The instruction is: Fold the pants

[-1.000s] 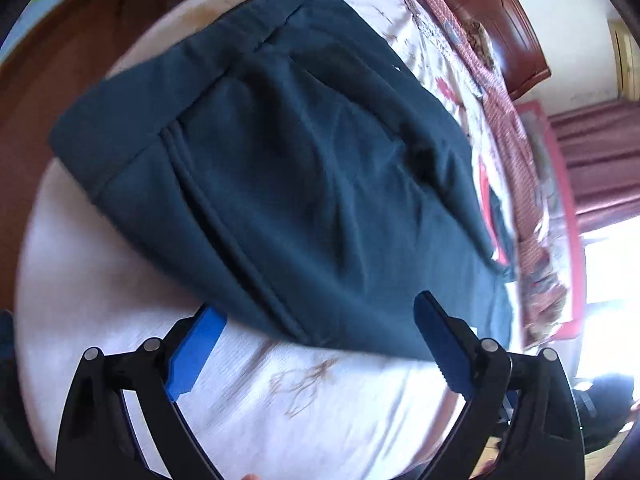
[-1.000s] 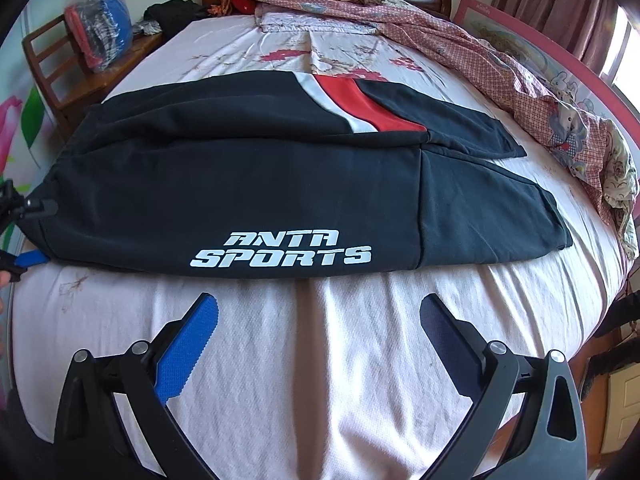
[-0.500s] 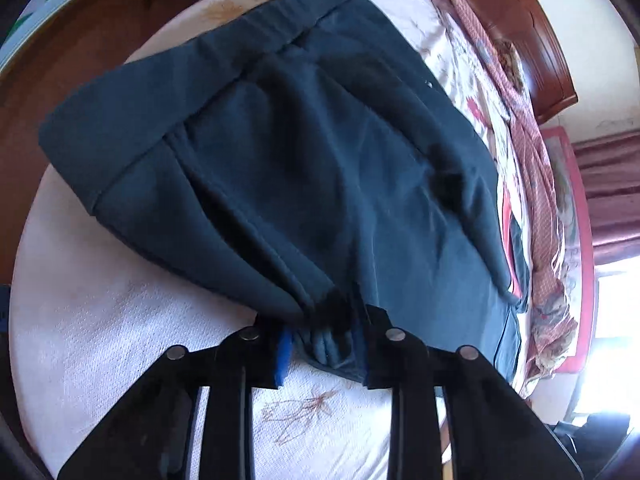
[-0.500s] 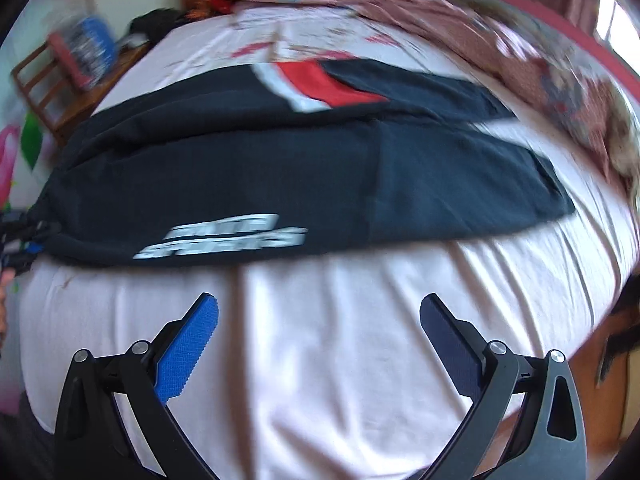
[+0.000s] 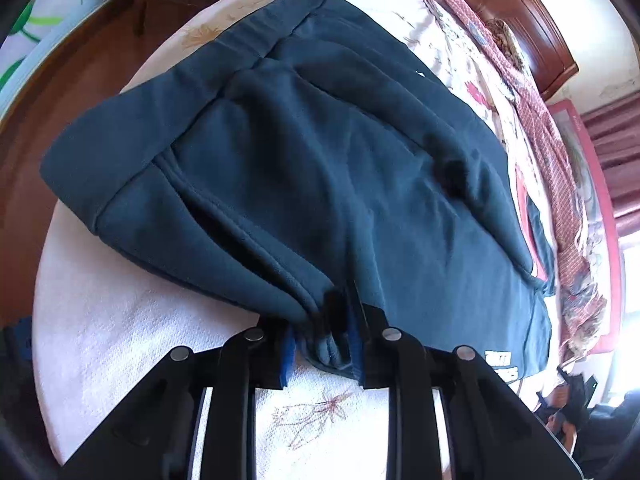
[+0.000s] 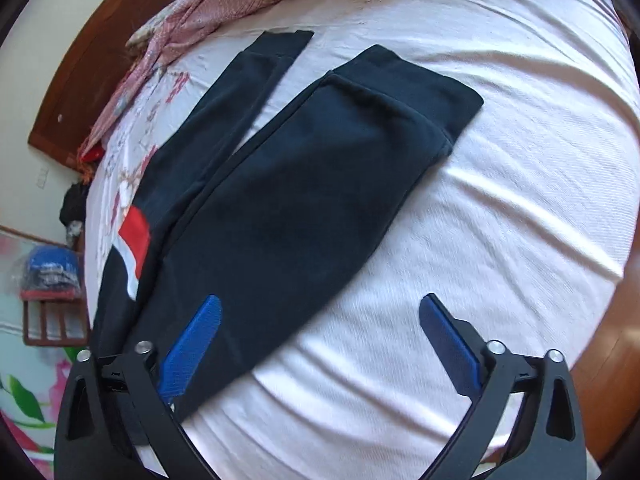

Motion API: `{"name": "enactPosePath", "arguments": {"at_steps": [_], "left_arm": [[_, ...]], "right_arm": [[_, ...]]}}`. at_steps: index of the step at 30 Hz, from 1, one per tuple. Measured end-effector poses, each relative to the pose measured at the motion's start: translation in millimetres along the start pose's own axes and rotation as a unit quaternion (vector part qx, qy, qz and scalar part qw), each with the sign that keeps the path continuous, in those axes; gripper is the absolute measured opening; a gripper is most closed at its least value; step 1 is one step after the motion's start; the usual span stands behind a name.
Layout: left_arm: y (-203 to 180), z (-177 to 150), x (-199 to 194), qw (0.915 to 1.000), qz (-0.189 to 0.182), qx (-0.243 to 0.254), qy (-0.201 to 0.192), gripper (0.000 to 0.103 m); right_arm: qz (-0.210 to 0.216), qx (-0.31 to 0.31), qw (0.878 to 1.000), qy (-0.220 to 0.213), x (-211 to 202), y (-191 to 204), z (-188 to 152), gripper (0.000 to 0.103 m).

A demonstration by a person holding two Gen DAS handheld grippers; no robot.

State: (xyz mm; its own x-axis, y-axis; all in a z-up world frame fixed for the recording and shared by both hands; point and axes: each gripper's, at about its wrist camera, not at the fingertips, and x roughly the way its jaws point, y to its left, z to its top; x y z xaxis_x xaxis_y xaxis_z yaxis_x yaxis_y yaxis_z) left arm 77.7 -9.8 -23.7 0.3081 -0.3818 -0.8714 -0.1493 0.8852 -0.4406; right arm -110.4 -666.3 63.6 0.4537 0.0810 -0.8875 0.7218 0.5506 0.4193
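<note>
The left gripper (image 5: pixel 320 340) pinches the sweatpants (image 5: pixel 320 160) near the waistband, anchoring that end on the bed (image 6: pixel 520 200). The right gripper (image 6: pixel 320 344), its jaws just narrowing slightly yet wide and empty, hangs over a leg, likely to grasp it.

**White print on the pants, not legible**

Only one printed mark visible: white block lettering in two lines on the dark pants (image 5: pixel 320 184), near the lower edge, low right in the left wrist view. Too small and cut off to read. Nothing legible in the right wrist view.

Both wrist views steeply over pants (image 5: pixel 320 168)
</note>
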Motion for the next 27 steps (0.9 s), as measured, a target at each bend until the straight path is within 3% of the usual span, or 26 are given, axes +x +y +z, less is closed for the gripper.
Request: {"name": "enactPosePath", "arguments": {"at_steps": [1, 4, 6, 10, 13, 14, 16, 21, 27], "left_arm": [[-1.3, 0.1, -0.1, 1.0000, 0.004, 0.004, 0.000, 0.022], [-0.8, 0.9, -0.3, 0.9999, 0.007, 0.009, 0.001, 0.022], [-0.9, 0.8, 0.1, 0.9999, 0.006, 0.008, 0.002, 0.022], [-1.2, -0.1, 1.1, 0.9999, 0.006, 0.008, 0.001, 0.022], [-2.5, 1.4, 3.6, 0.9999, 0.004, 0.009, 0.000, 0.022], [-2.1, 1.6, 3.2, 1.0000, 0.003, 0.008, -0.002, 0.022], [-3.3, 1.2, 2.9, 0.9999, 0.001, 0.010, -0.006, 0.021], [-1.4, -1.5, 0.3, 0.9998, 0.003, 0.004, -0.017, 0.014], [-0.7, -6.8, -19.6, 0.9992, -0.001, -0.004, -0.040, 0.010]], "right_arm": [[0.002, -0.004, 1.000, -0.004, 3.1, 2.7, 3.4, 0.092], [0.012, 0.006, 1.000, 0.000, 16.9, -1.3, 19.3, 0.074], [-0.005, 0.025, 1.000, 0.002, 23.4, -8.7, 25.3, 0.066], [0.003, 0.021, 1.000, -0.016, 23.4, -7.1, 29.7, 0.063], [0.003, 0.010, 1.000, -0.020, 25.5, -7.0, 32.3, 0.043], [0.002, 0.009, 1.000, -0.019, 25.4, -7.5, 33.5, 0.024], [0.013, 0.007, 1.000, -0.016, 24.6, -11.5, 33.8, 0.008], [0.014, -0.020, 0.999, -0.028, 17.8, -9.7, 28.5, 0.005], [0.027, -0.067, 0.996, -0.051, -19.8, 2.5, 16.6, 0.005]]}}
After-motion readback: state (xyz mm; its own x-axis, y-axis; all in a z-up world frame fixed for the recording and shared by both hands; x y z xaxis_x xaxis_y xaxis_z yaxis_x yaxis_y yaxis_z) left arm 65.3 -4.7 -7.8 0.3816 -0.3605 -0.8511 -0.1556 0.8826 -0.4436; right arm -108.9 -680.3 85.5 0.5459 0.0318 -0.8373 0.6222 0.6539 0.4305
